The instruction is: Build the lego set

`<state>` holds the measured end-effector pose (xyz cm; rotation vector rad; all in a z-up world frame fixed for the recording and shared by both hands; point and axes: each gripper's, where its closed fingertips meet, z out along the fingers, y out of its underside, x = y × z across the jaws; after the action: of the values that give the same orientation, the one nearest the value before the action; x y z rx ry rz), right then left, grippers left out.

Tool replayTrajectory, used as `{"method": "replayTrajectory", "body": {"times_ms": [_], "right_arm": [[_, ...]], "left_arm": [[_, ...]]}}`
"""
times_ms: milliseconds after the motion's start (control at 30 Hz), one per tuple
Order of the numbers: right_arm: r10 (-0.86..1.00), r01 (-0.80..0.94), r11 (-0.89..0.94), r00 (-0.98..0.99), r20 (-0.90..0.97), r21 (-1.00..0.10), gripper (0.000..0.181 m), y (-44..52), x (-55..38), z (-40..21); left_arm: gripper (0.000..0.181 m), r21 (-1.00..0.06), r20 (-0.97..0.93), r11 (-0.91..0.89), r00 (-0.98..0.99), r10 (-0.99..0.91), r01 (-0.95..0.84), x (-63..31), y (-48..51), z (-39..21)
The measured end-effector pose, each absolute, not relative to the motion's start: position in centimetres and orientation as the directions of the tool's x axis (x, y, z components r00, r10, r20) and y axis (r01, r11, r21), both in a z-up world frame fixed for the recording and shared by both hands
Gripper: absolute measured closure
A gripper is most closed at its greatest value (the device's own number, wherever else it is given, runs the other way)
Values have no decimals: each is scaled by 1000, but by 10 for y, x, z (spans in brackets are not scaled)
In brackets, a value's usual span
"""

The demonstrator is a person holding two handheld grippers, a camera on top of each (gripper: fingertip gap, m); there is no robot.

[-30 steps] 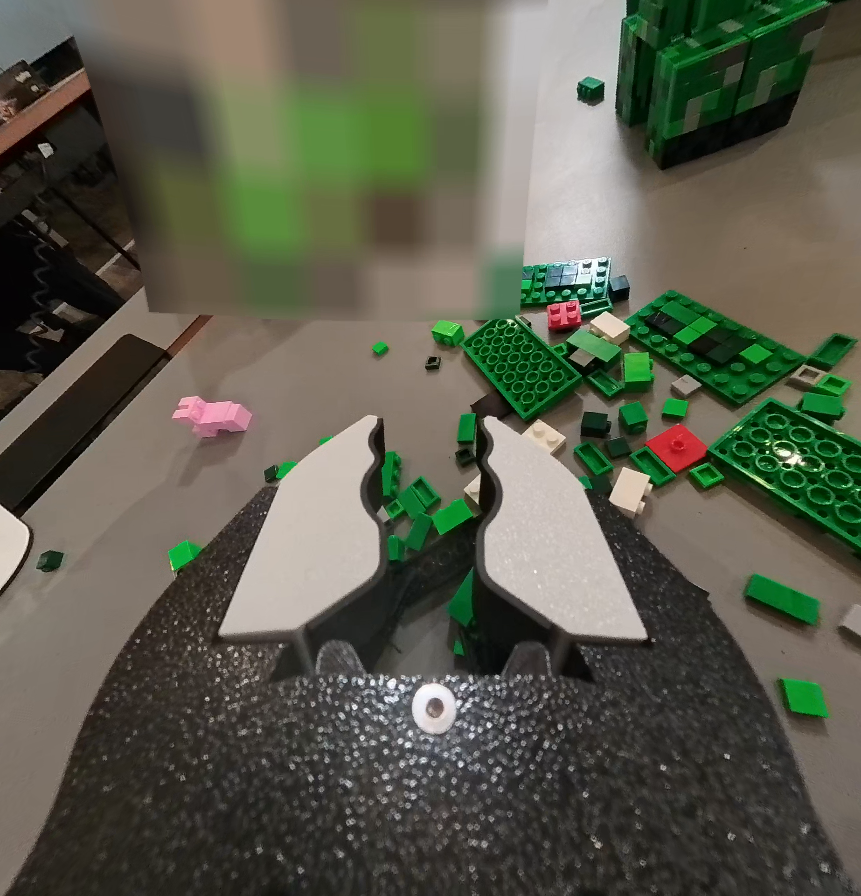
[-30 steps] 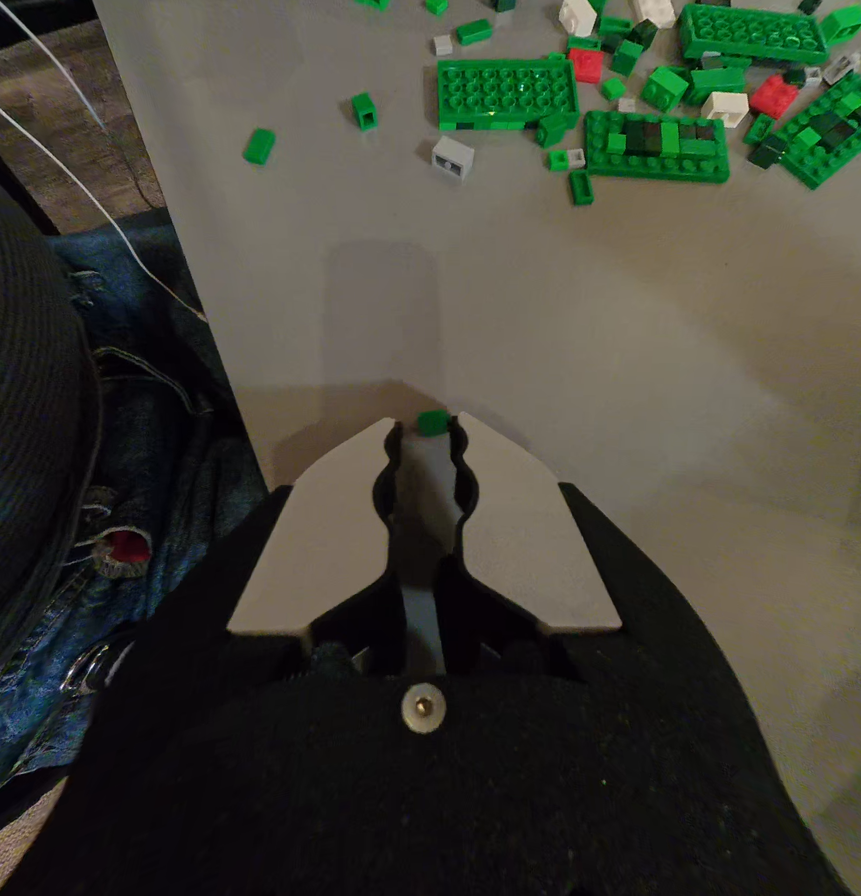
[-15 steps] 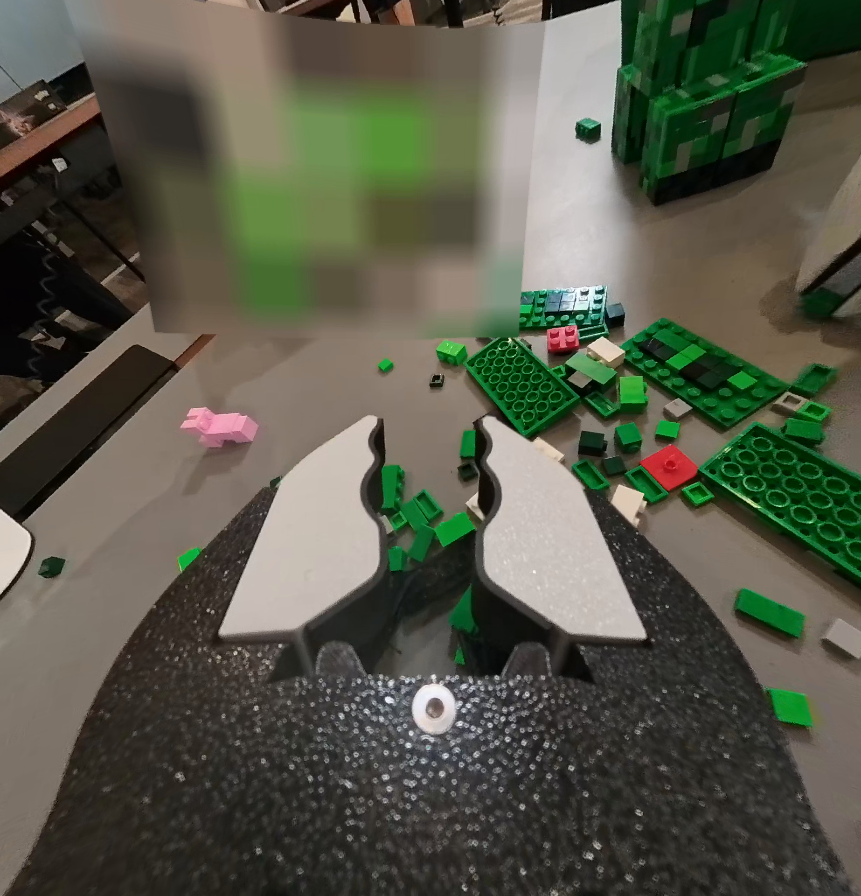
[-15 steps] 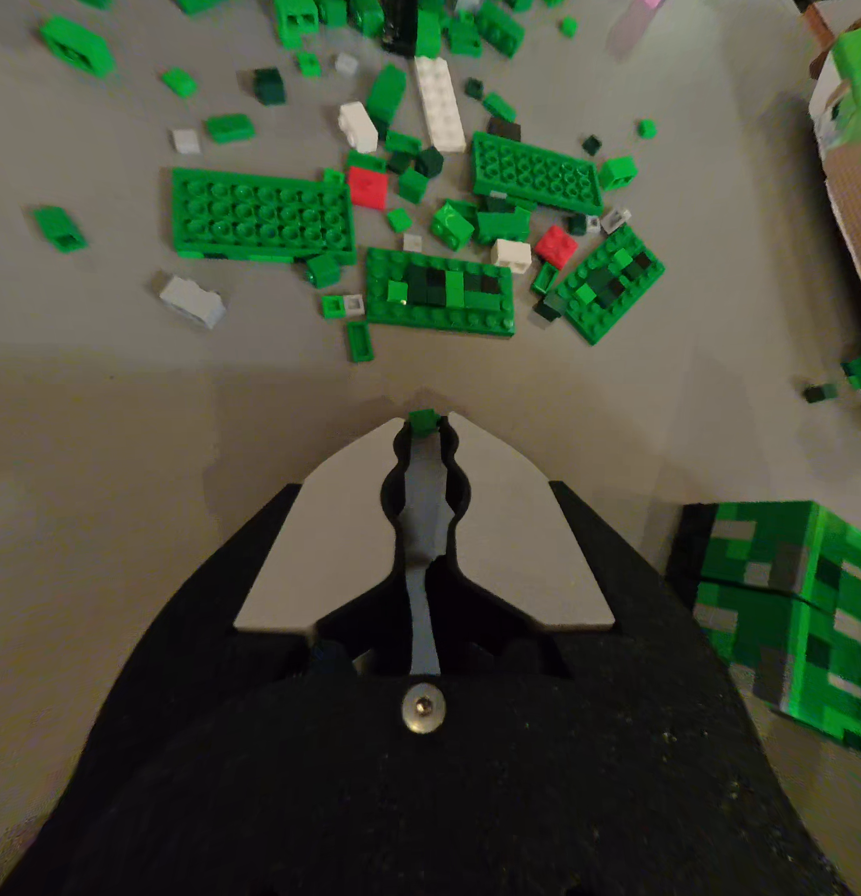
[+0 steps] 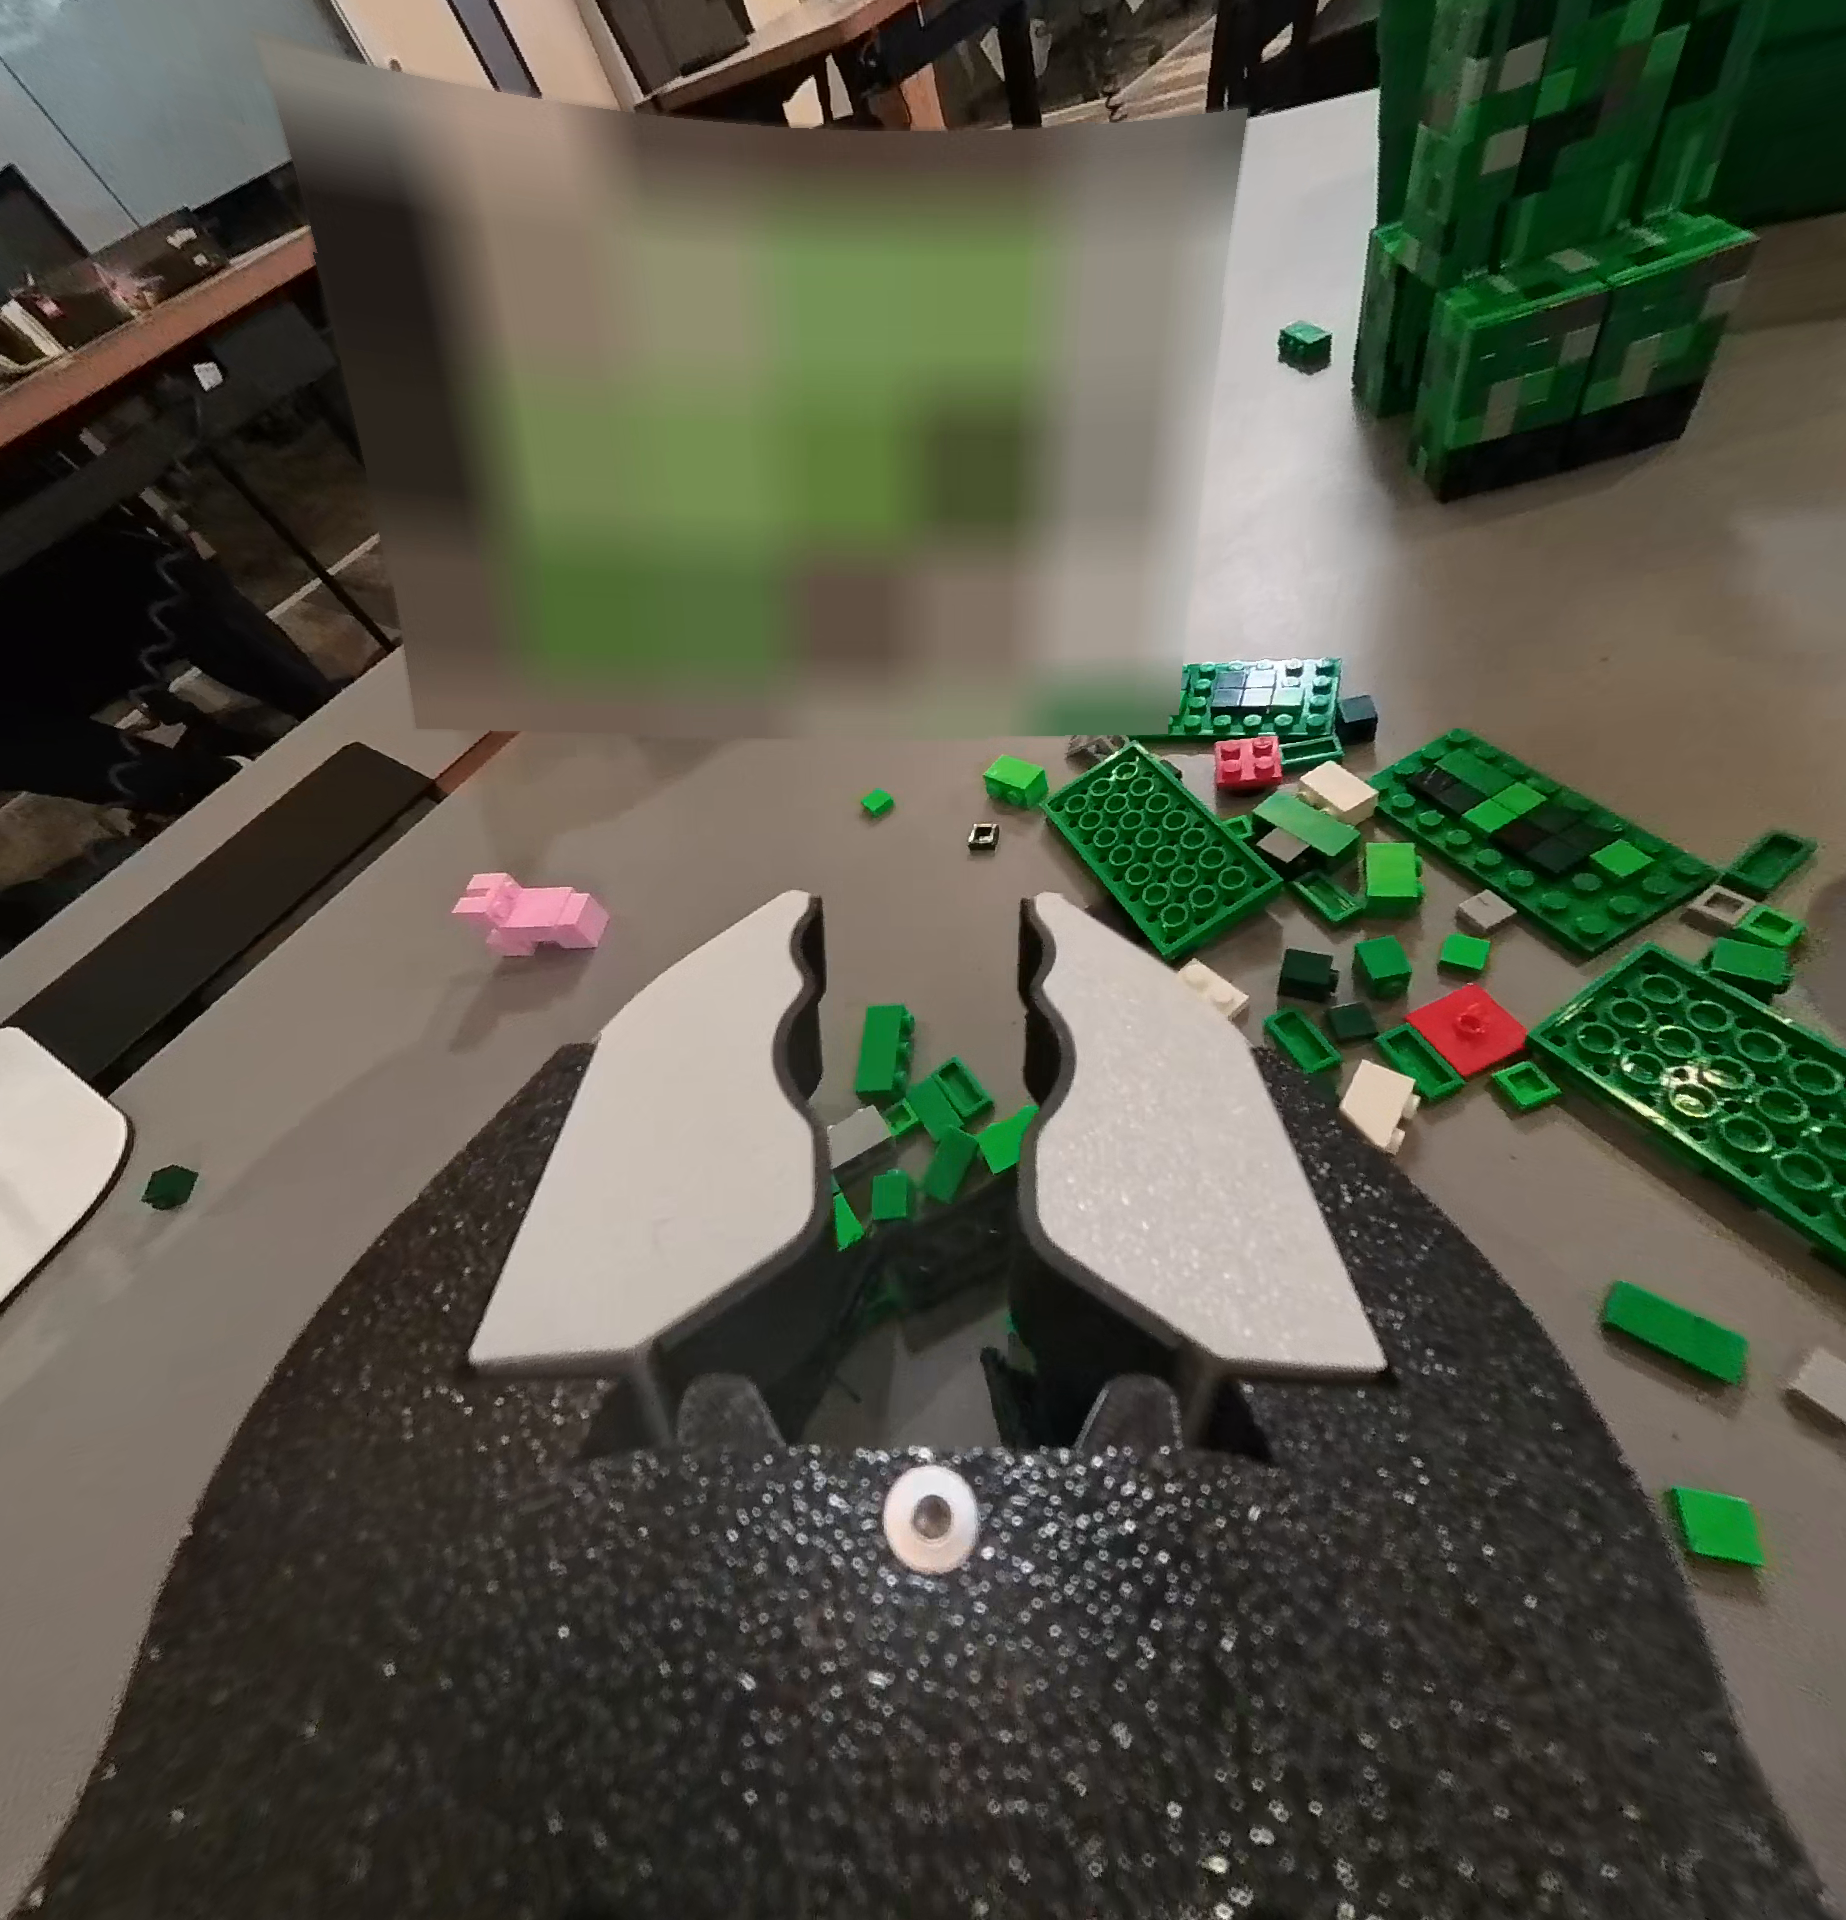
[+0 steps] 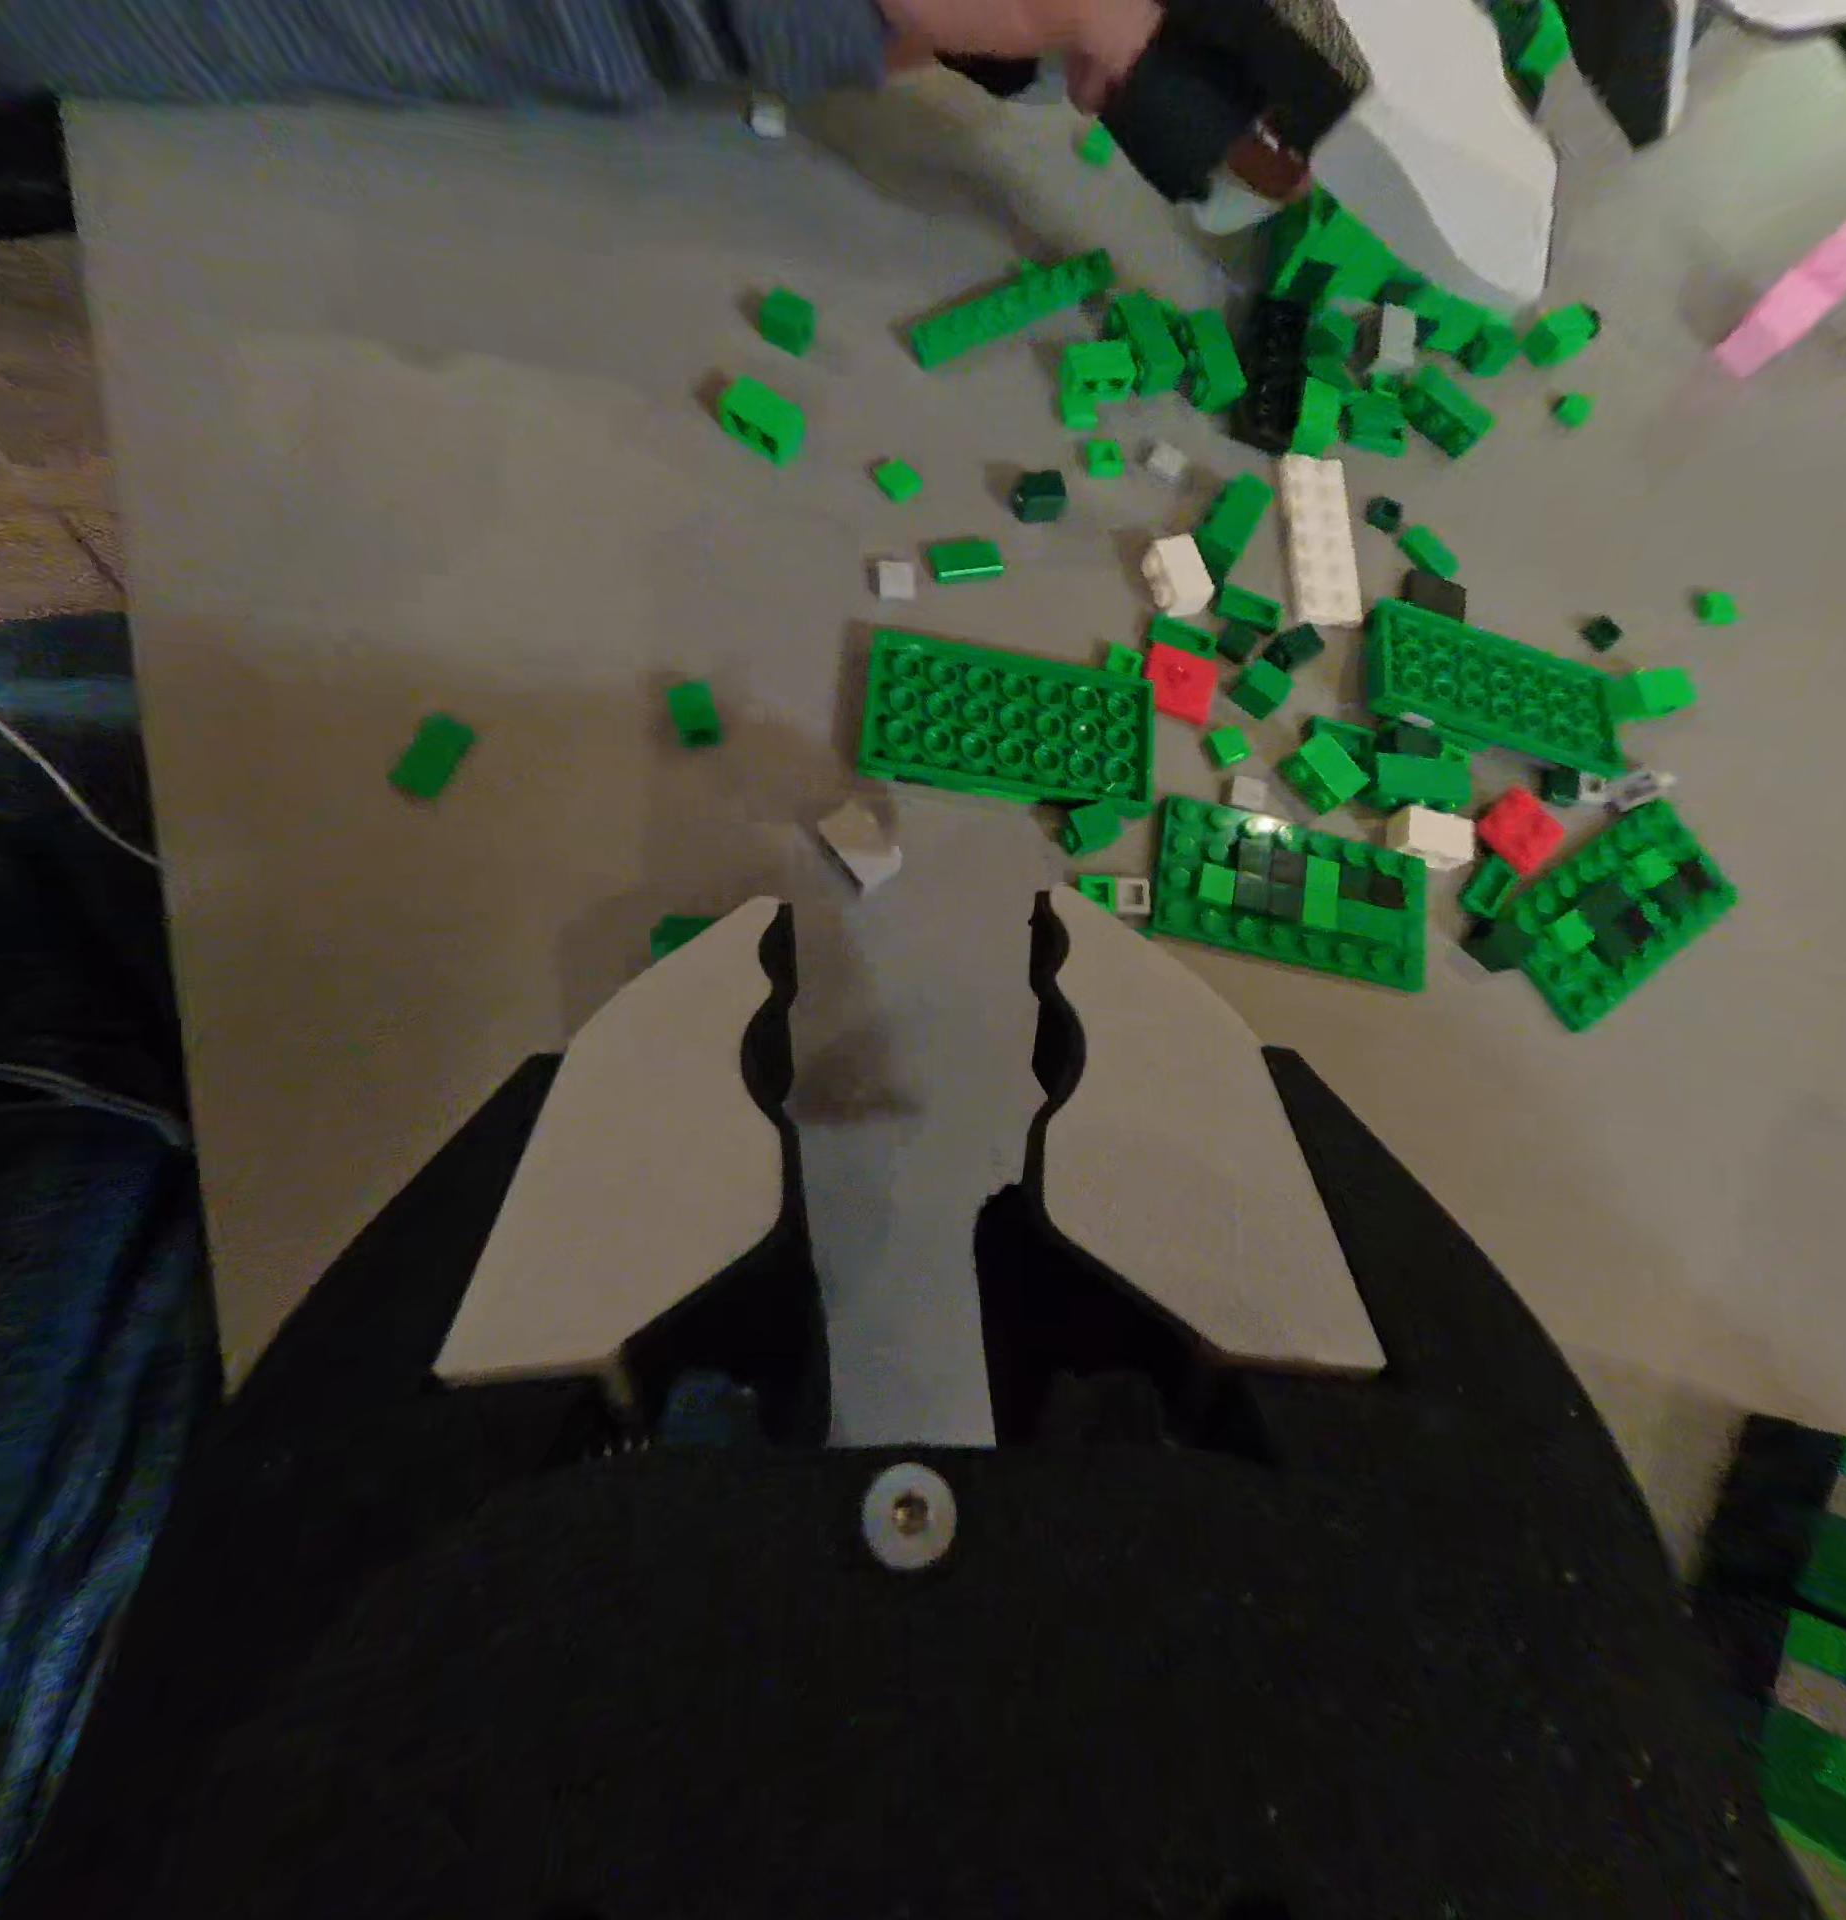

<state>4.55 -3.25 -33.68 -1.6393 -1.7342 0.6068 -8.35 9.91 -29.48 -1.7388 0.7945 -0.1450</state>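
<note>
In the left wrist view we find the left tool with its jaws apart and empty above a grey table. Loose green bricks lie under it, a pink pig figure to its left and a built green block model far right. Brown desks stand behind.

In the right wrist view the right tool is likewise spread and empty above the table; a green studded plate lies just beyond it.

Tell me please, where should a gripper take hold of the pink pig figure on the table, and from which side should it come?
Grip the pink pig across its blocky body, one finger on each flat flank, coming down from above. It stands upright and alone on the grey table, so nothing blocks either side. The open left gripper is probably nearest.
</note>
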Motion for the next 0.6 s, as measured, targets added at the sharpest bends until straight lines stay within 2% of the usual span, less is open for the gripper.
{"method": "replayTrajectory", "body": {"times_ms": [133, 233, 367, 500, 600], "right_arm": [[997, 630, 52, -80, 1, -775, 142, -53, 44, -333], [986, 597, 90, -166, -13, -797, 143, -67, 45, -329], [986, 515, 124, -159, 47, -848, 144, -53, 43, -315], [976, 376, 210, -32, 214, -903, 144, -8, 31, -292], [961, 294, 247, 50, 273, -923, 144, 22, 13, -282]], "left_arm": [[146, -901, -297, -82, 742, -601, -426, -78, 95, -289], [146, -925, -266, -8, 663, -700, -380, -60, 77, -275], [143, -924, -229, 42, 462, -857, -381, -30, 28, -265], [142, -889, -176, 44, 253, -951, -455, -10, -41, -273], [145, -806, -204, 16, 251, -946, -592, -17, -63, -294]]}}
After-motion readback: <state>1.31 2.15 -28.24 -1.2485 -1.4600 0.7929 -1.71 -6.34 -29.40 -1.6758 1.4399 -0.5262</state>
